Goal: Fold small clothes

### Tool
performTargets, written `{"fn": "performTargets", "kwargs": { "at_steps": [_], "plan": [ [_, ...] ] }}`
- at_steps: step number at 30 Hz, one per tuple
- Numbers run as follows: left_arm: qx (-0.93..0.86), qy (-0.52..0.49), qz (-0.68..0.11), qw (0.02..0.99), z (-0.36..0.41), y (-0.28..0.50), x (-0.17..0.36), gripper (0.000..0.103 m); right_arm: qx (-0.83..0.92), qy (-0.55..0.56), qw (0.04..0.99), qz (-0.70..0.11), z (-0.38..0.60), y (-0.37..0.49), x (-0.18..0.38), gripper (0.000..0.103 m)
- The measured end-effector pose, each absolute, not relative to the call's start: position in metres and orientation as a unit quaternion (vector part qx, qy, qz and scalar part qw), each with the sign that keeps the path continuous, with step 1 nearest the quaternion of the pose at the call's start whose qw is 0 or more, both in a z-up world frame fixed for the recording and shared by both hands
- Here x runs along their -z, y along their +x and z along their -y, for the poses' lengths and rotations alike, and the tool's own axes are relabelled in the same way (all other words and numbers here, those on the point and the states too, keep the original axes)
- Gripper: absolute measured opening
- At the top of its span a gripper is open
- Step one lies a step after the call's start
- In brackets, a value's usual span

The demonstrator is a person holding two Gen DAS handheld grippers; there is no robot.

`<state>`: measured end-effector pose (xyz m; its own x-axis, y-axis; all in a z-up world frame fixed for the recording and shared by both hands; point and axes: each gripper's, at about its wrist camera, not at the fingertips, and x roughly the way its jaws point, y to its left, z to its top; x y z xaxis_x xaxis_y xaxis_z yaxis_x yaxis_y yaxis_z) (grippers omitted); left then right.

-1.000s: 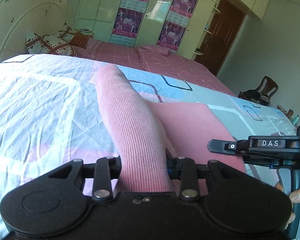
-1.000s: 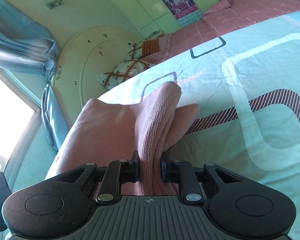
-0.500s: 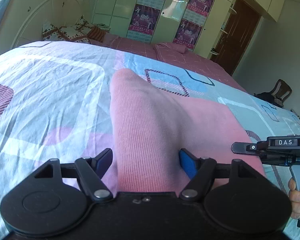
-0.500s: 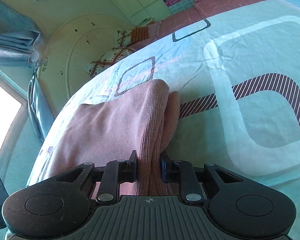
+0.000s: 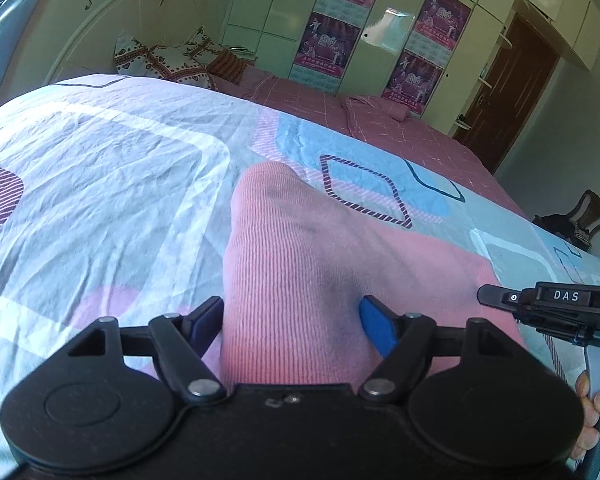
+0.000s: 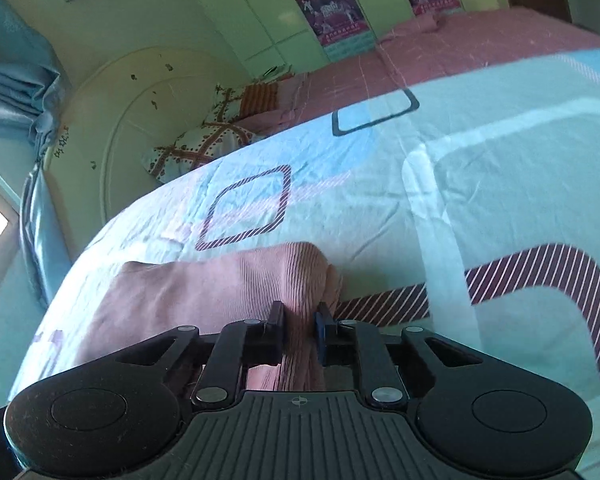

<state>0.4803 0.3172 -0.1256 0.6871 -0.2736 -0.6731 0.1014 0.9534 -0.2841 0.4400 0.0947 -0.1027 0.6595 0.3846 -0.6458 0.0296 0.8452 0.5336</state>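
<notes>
A pink ribbed garment point(image 5: 300, 264) lies on the patterned bedsheet point(image 5: 100, 184). My left gripper point(image 5: 292, 320) is open, its blue-padded fingers point(image 5: 376, 328) standing apart on either side of a raised fold of the garment. In the right wrist view the same garment point(image 6: 204, 288) lies flat to the left, and my right gripper point(image 6: 299, 320) is shut on its right edge fold, low against the sheet point(image 6: 480, 208). The right gripper also shows at the right edge of the left wrist view point(image 5: 556, 300), held by a hand.
A pink bedspread point(image 5: 380, 128) covers the far part of the bed, with patterned pillows point(image 5: 164, 60) against a white headboard point(image 6: 132, 120). Wardrobes with posters point(image 5: 328, 32), a brown door point(image 5: 512, 92) and a chair point(image 5: 580, 216) stand beyond.
My left gripper has opened and let go of the garment fold. My right gripper has lowered its held edge onto the bed, flattening the garment.
</notes>
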Motion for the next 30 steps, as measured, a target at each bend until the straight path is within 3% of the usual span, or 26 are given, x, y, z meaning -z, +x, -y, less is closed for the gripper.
{"fn": "performTargets", "kwargs": {
  "at_steps": [7, 9, 11, 12, 23, 25, 27, 28, 30],
  "plan": [
    [0.093, -0.082, -0.370, 0.921, -0.314, 0.449, 0.105, 0.072, -0.106, 0.254, 0.870, -0.409, -0.089, 0.424, 0.097, 0.015],
    [0.094, -0.081, -0.371, 0.920, -0.315, 0.435, 0.101, 0.072, -0.126, 0.258, 0.867, -0.407, -0.087, 0.407, 0.086, 0.022],
    [0.092, -0.081, -0.375, 0.919, -0.316, 0.422, 0.098, 0.072, -0.143, 0.253, 0.866, -0.406, -0.088, 0.387, 0.077, 0.039],
    [0.094, -0.081, -0.376, 0.918, -0.317, 0.415, 0.097, 0.072, -0.149, 0.246, 0.867, -0.407, -0.090, 0.377, 0.074, 0.042],
    [0.094, -0.083, -0.400, 0.908, -0.316, 0.352, 0.112, 0.071, -0.169, 0.178, 0.876, -0.414, -0.115, 0.287, 0.066, 0.042],
    [0.091, -0.088, -0.403, 0.906, -0.317, 0.350, 0.118, 0.070, -0.164, 0.157, 0.880, -0.417, -0.121, 0.281, 0.069, 0.037],
    [0.090, -0.085, -0.403, 0.907, -0.317, 0.351, 0.121, 0.070, -0.156, 0.143, 0.877, -0.432, -0.125, 0.282, 0.078, 0.023],
    [0.090, -0.085, -0.404, 0.906, -0.317, 0.352, 0.121, 0.070, -0.155, 0.146, 0.873, -0.439, -0.125, 0.283, 0.083, 0.010],
    [0.092, -0.082, -0.403, 0.907, -0.315, 0.350, 0.121, 0.070, -0.152, 0.141, 0.873, -0.440, -0.125, 0.281, 0.086, 0.007]
  ]
}}
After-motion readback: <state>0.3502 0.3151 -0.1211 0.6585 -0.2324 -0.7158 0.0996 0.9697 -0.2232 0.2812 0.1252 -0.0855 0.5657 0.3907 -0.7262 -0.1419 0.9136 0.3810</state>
